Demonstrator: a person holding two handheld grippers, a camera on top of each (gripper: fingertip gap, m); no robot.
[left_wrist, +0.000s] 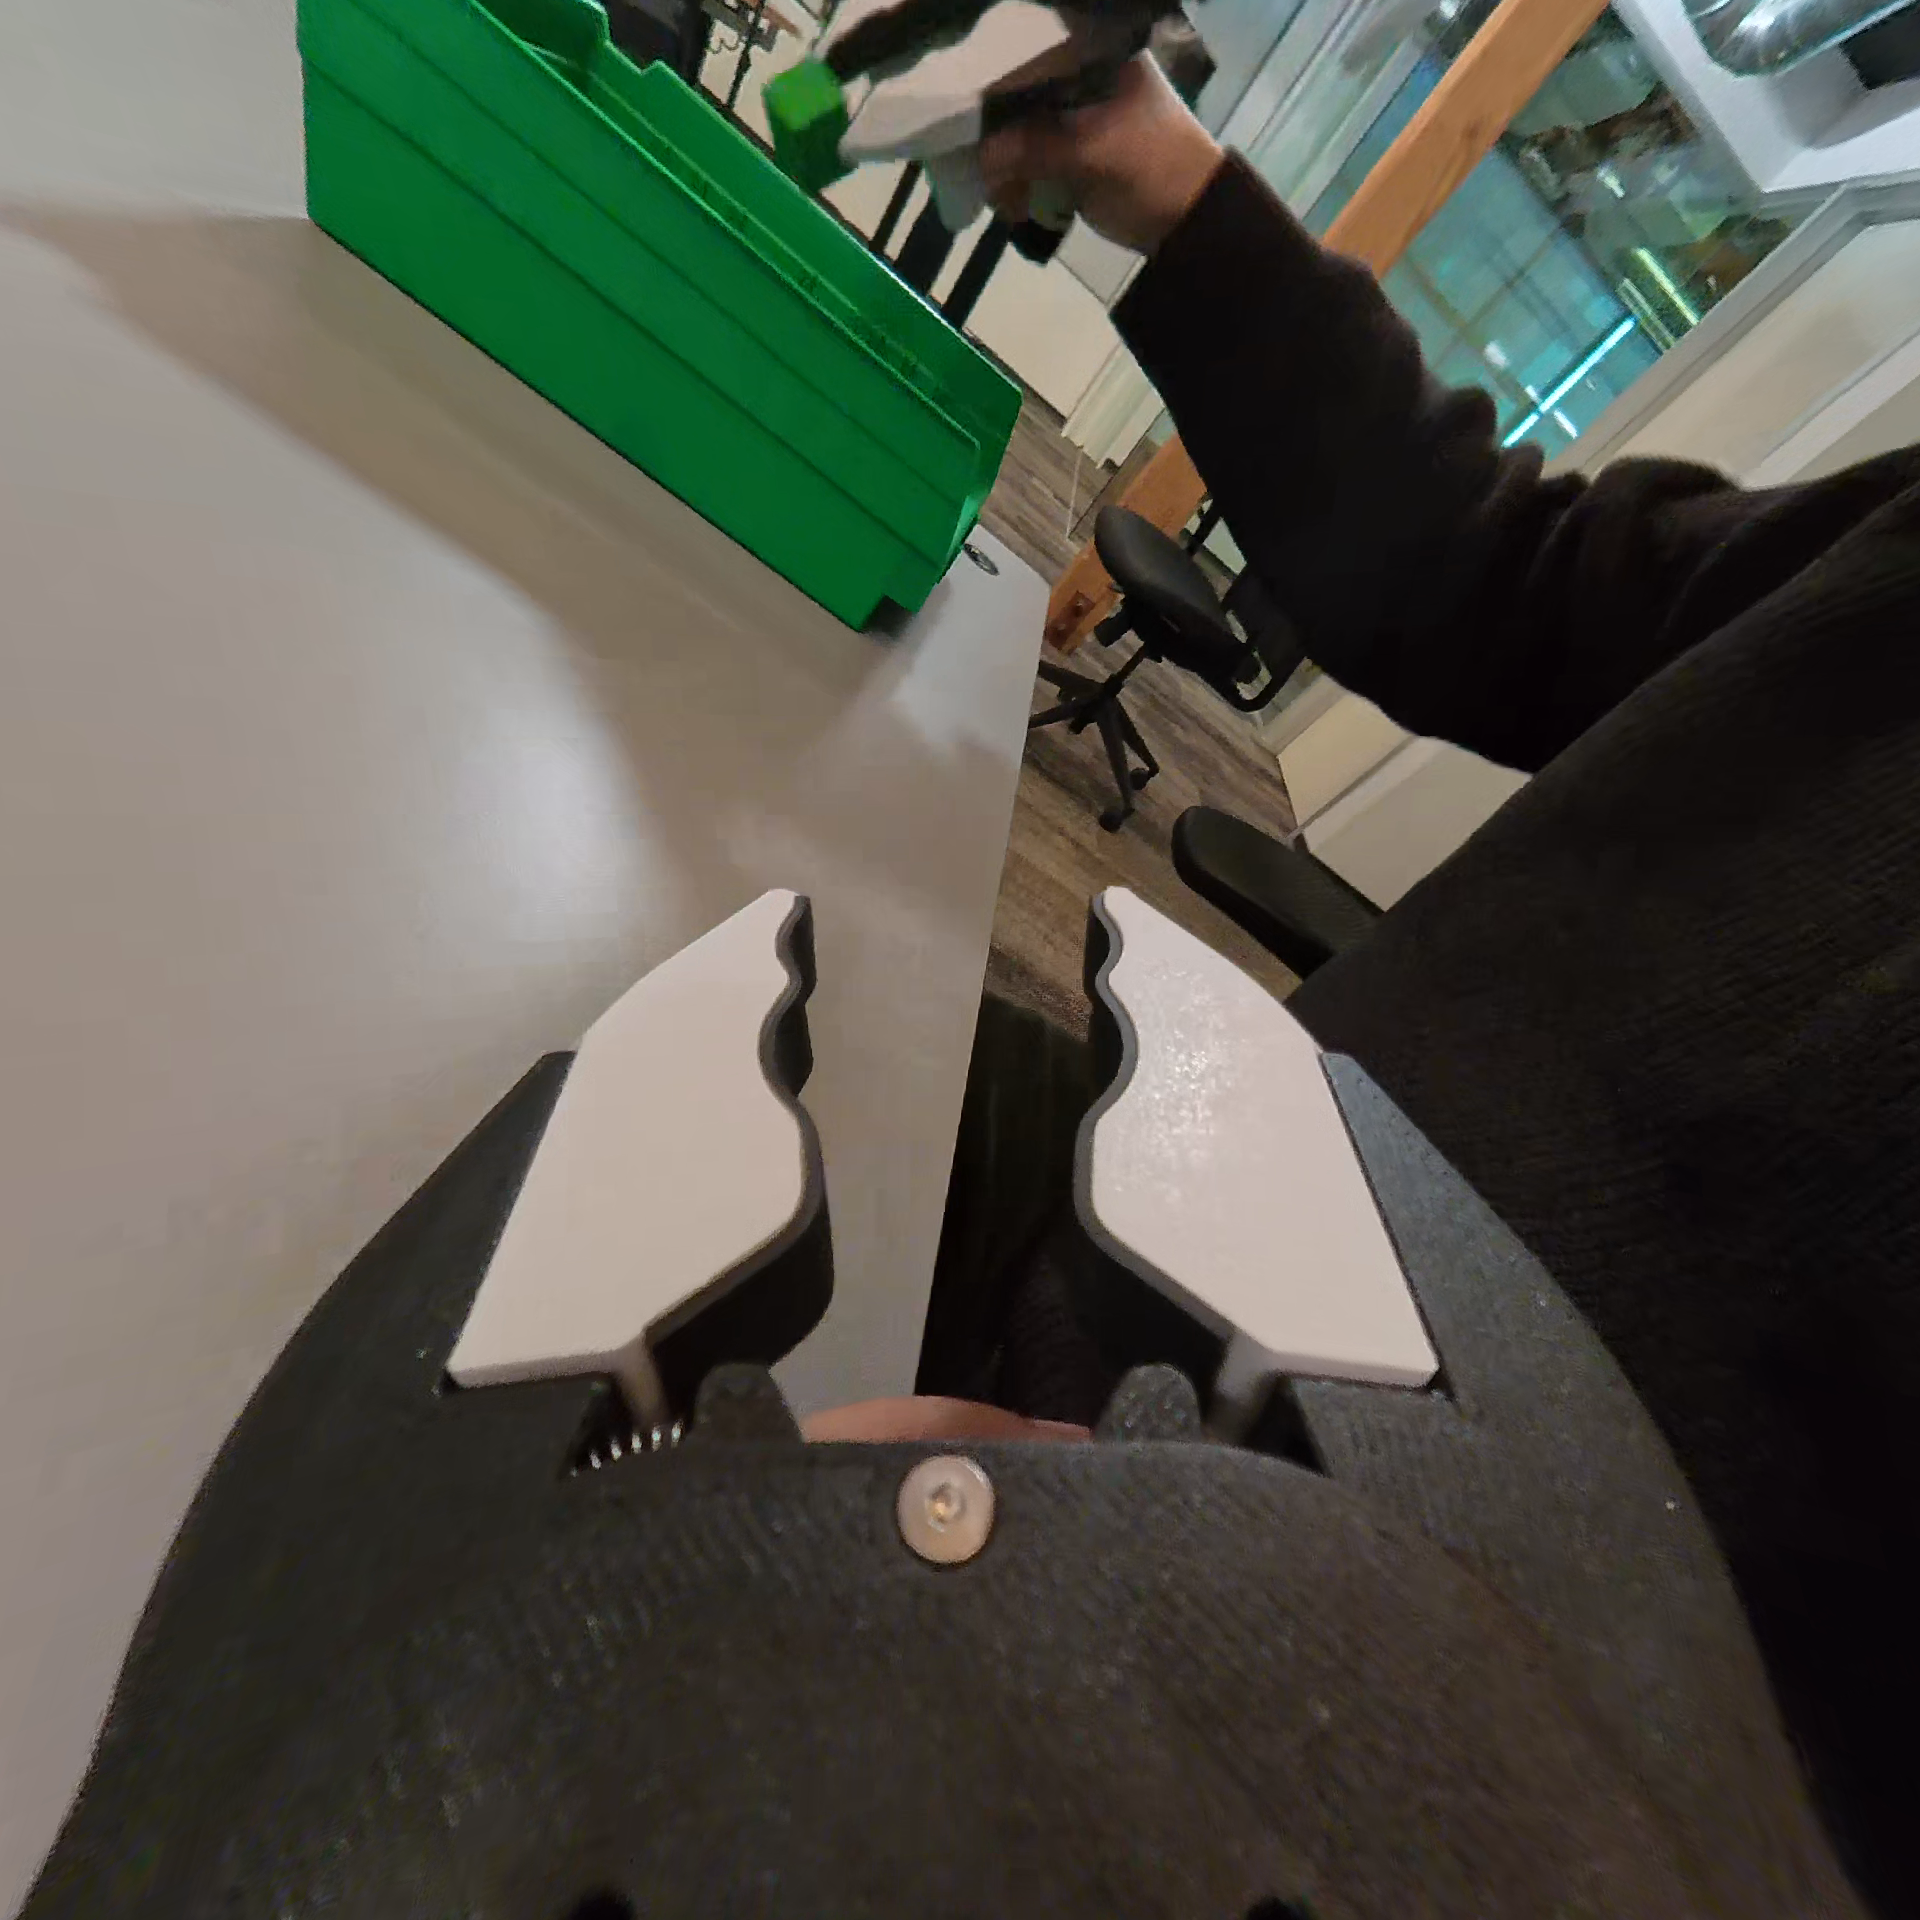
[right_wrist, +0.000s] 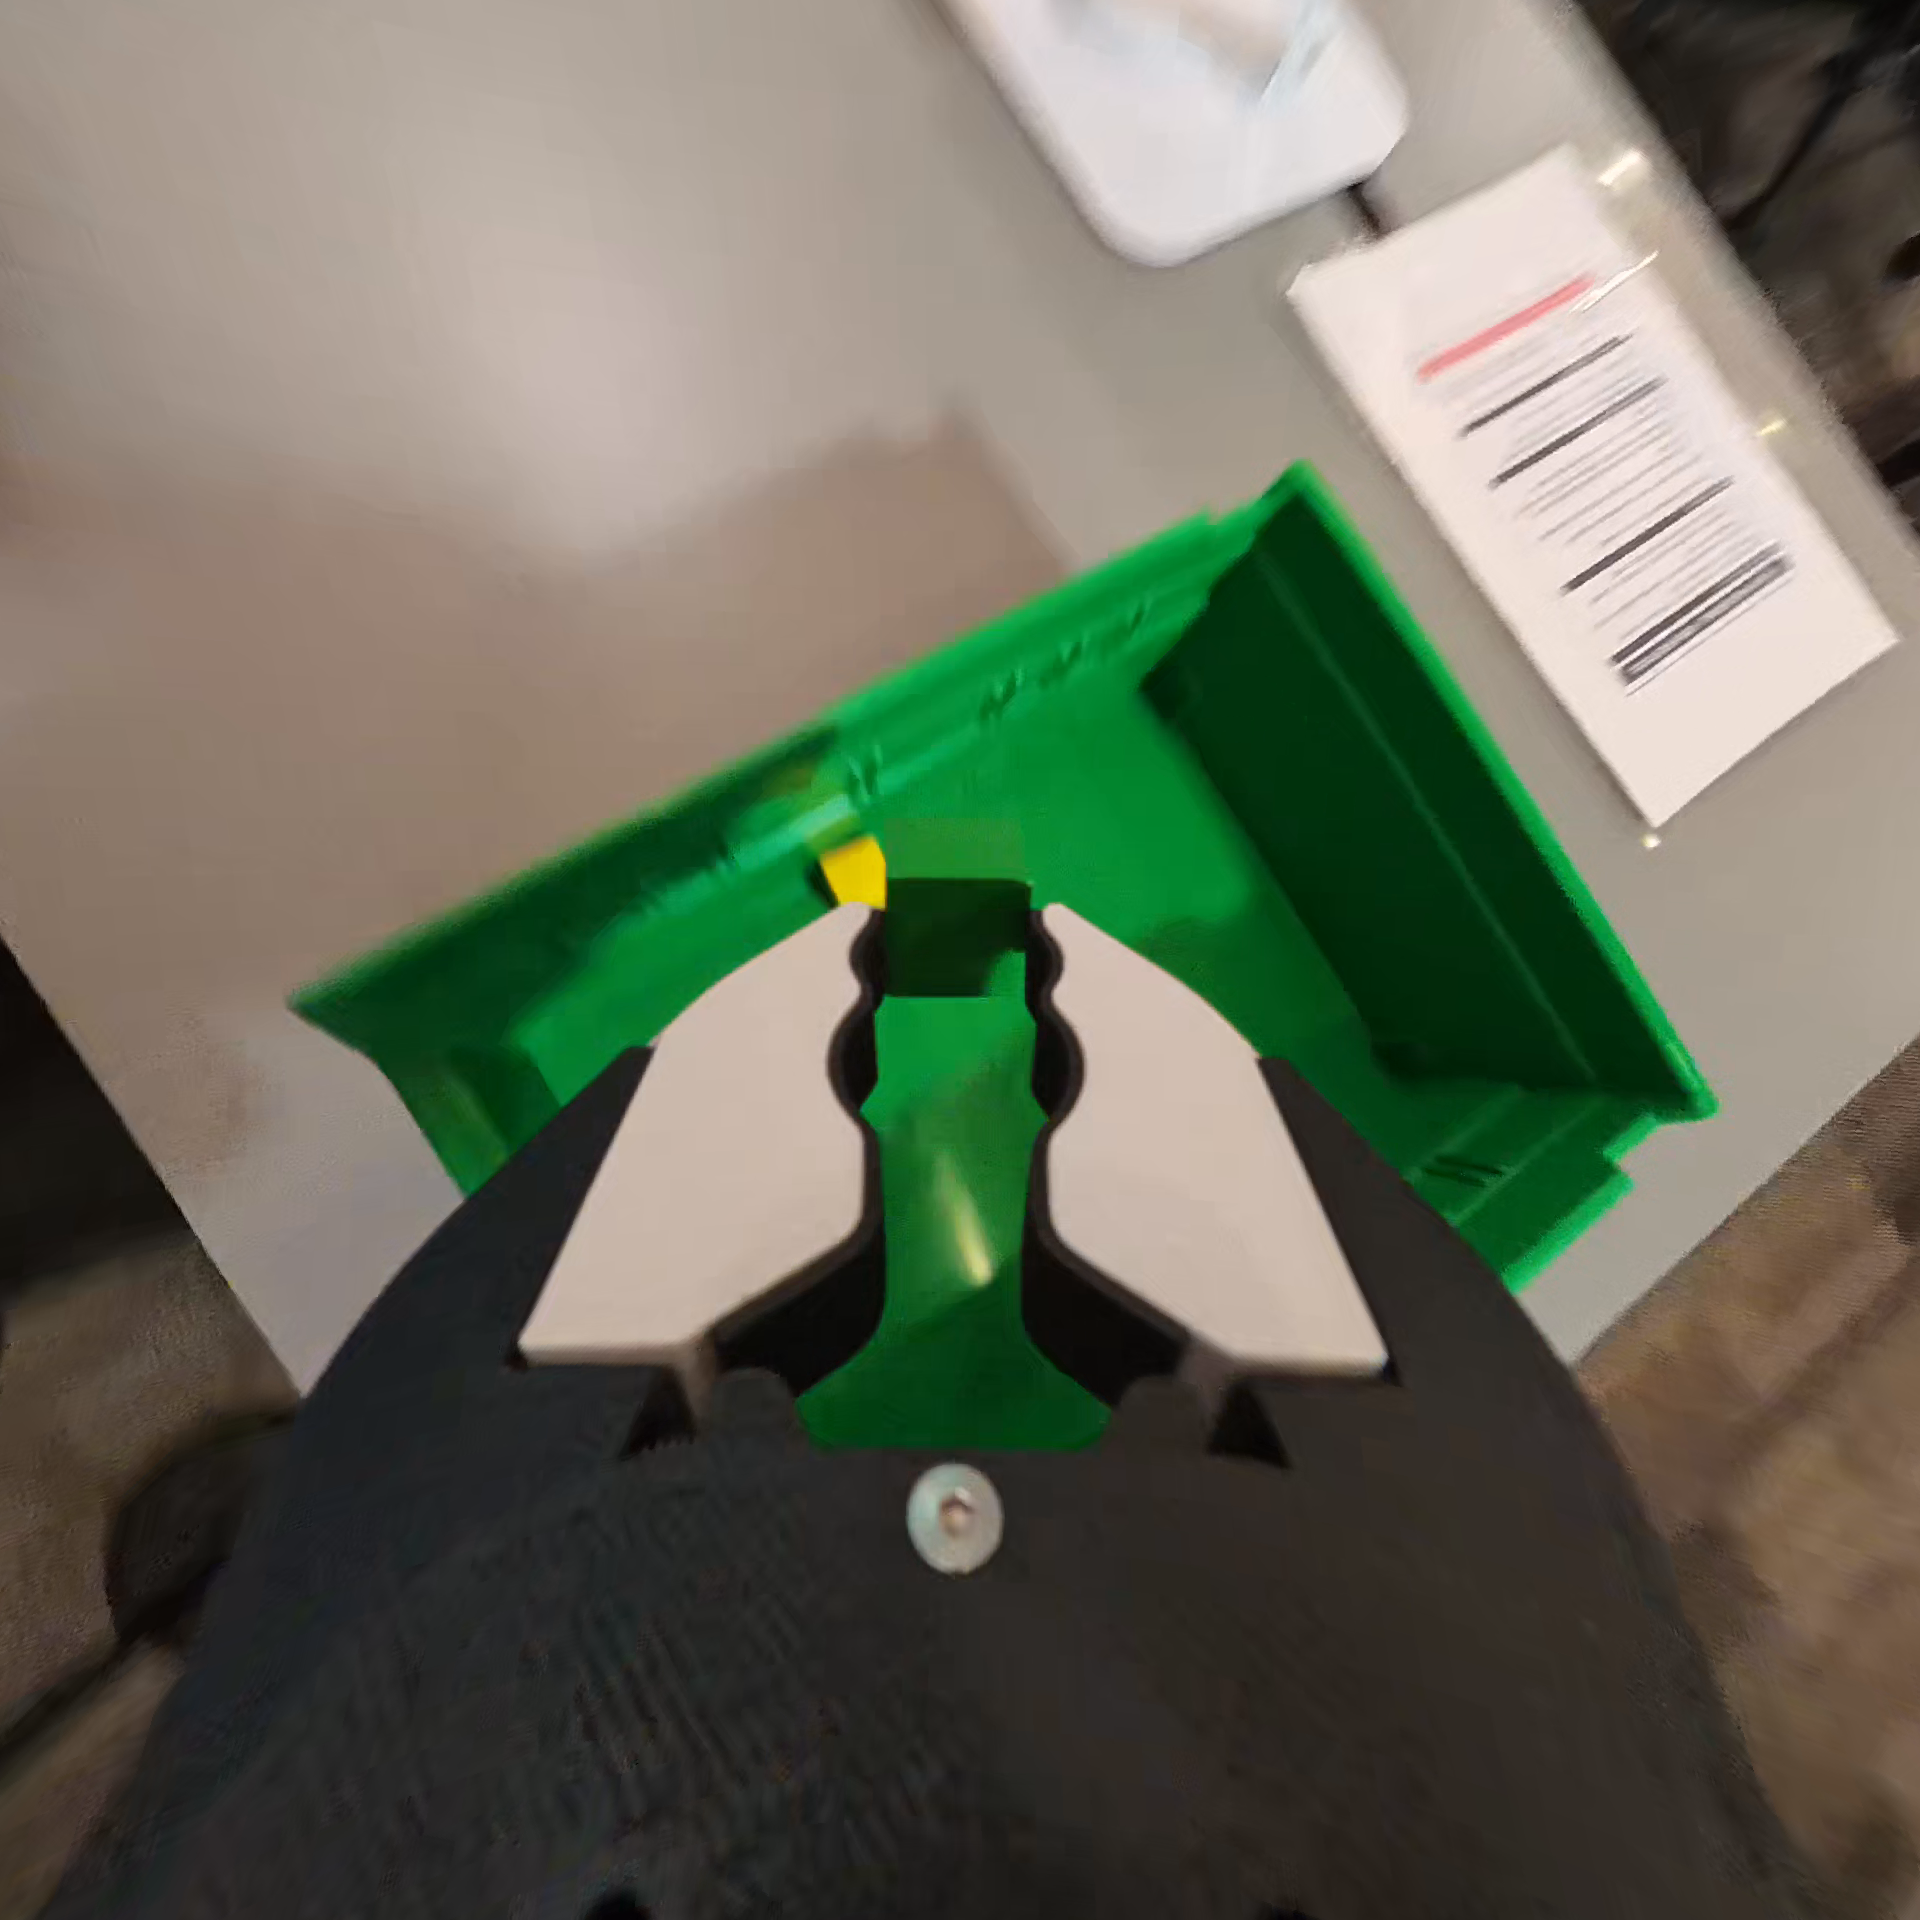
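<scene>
My right gripper (right_wrist: 956, 925) is shut on a small green block (right_wrist: 954, 940) and holds it above the open green bin (right_wrist: 1351, 831). A yellow piece (right_wrist: 854, 875) lies inside the bin, just left of the block. In the left wrist view the same gripper (left_wrist: 831, 88) with the green block (left_wrist: 805, 104) shows far off above the green bin (left_wrist: 623, 343), held by a hand in a dark sleeve. My left gripper (left_wrist: 951, 914) is open and empty, hovering over the near edge of the pale table (left_wrist: 312, 779).
A printed sheet (right_wrist: 1590, 468) and a white tray (right_wrist: 1195, 104) lie on the table beyond the bin. Past the table edge are a black office chair (left_wrist: 1164, 613), a wooden post (left_wrist: 1434, 177) and glass cabinets. The person's dark-clothed body fills the right of the left wrist view.
</scene>
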